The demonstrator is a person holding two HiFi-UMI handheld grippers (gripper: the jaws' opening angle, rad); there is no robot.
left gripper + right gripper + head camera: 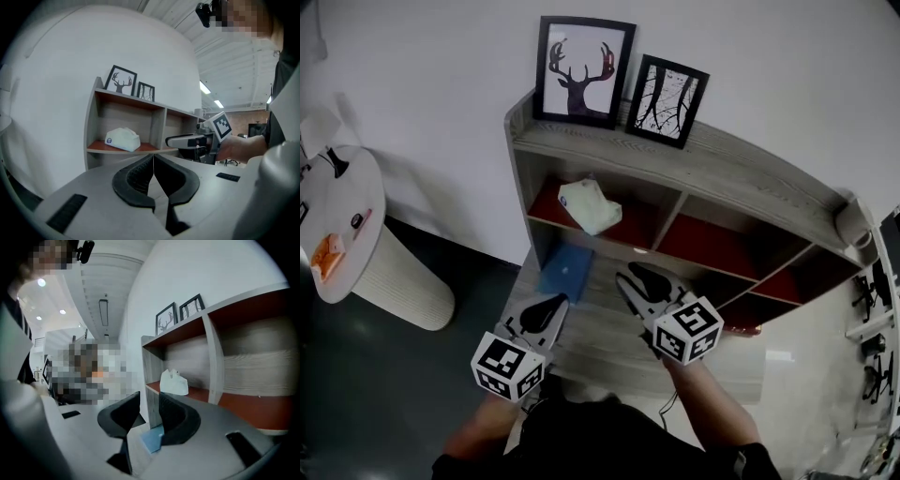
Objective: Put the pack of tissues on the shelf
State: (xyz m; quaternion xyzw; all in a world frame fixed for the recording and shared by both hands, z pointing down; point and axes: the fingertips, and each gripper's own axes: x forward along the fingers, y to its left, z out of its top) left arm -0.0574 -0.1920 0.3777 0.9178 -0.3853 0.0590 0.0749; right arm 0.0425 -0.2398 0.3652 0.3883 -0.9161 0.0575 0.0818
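The white pack of tissues [591, 206] lies on the red floor of the shelf's [609, 150] upper left compartment. It also shows in the left gripper view as a white pack [123, 139] and in the right gripper view [174, 383]. Neither gripper touches it. My left gripper [549, 307] is held low in front of the shelf with its jaws shut and empty [153, 157]. To its right, my right gripper [632, 277] points at the shelf, its jaws open with nothing between them [149, 400].
Two framed pictures [581, 70] stand on top of the shelf. A blue flat thing [565, 270] lies on the lower board below the tissues. A round white side table [342, 225] stands at the left. The right-hand compartments [712, 246] have red floors.
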